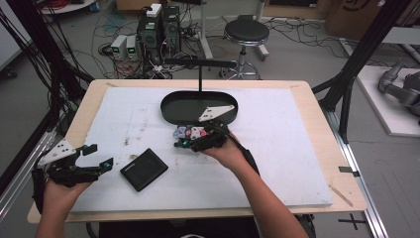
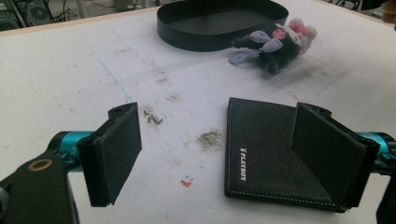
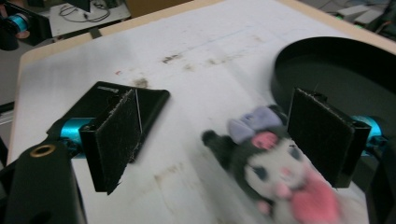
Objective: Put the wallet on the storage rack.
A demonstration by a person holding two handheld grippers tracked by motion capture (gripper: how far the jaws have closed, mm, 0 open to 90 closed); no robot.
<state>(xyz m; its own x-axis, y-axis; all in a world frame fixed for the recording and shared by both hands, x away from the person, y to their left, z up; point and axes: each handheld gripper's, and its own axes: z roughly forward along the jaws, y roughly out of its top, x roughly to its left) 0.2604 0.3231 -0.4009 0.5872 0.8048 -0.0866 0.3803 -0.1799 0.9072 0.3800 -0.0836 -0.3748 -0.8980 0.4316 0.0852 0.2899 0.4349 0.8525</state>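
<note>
A person sits at a wooden desk (image 1: pixel 317 148) covered by a white mat (image 1: pixel 277 148), holding a gripper in each hand. The left gripper (image 1: pixel 99 156) is near the desk's left front edge, its jaws spread wide apart and holding nothing; in the left gripper view a black leather wallet (image 2: pixel 266 154) lies flat on the mat just beyond the jaws, partly behind the right-hand one. The right gripper (image 1: pixel 184 141) is at the middle of the desk, its jaws also spread apart, with a small plush toy (image 3: pixel 275 182) lying on the mat between them; whether either jaw touches it cannot be told. The toy is black and white with a lilac bow and pink details. Just beyond it stands an oval black tray (image 1: pixel 171 111), with an upright black post rising behind it.
</note>
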